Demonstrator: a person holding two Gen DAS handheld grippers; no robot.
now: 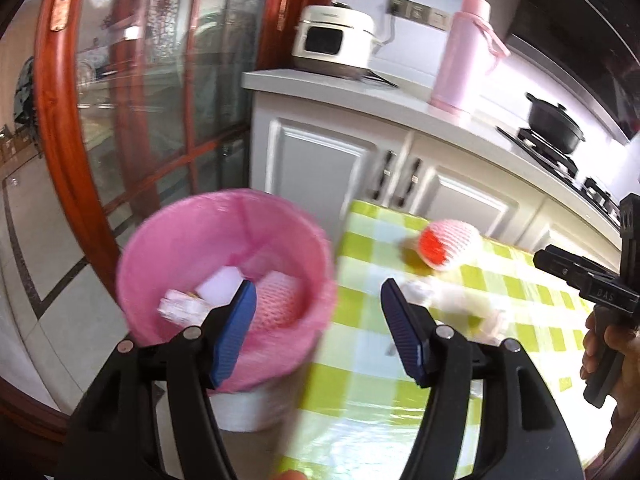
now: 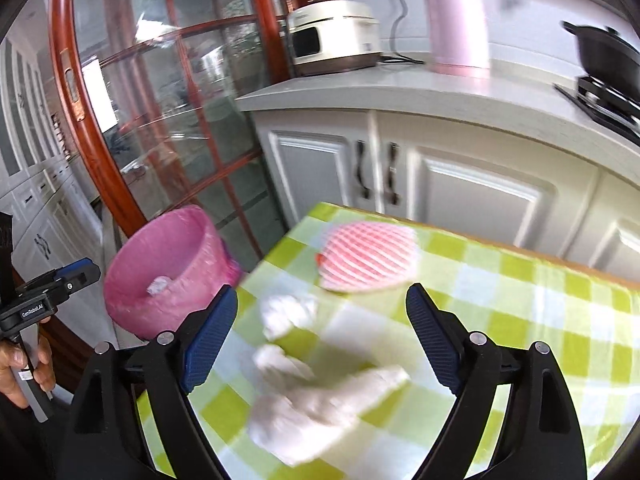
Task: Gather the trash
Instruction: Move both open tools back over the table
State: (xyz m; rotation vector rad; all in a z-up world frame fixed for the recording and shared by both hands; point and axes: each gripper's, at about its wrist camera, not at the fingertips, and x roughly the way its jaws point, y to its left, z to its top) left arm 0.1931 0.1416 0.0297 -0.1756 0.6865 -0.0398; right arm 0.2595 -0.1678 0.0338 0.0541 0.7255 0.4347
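Both jaws gape empty; lower your right gripper (image 2: 322, 336) squarely over the nearest tissue wad (image 2: 316, 408), pinch its bulk, then carry it to the bin (image 2: 160, 264).

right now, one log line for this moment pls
left gripper: open, empty | right gripper: open, empty | bin: some trash inside | table: tissues, foam net left

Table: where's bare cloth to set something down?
Free: checked cloth right of the foam fruit net, toward the table far edge. Crowded: crumpled tissues between the right gripper fingers, near the bin-side edge.
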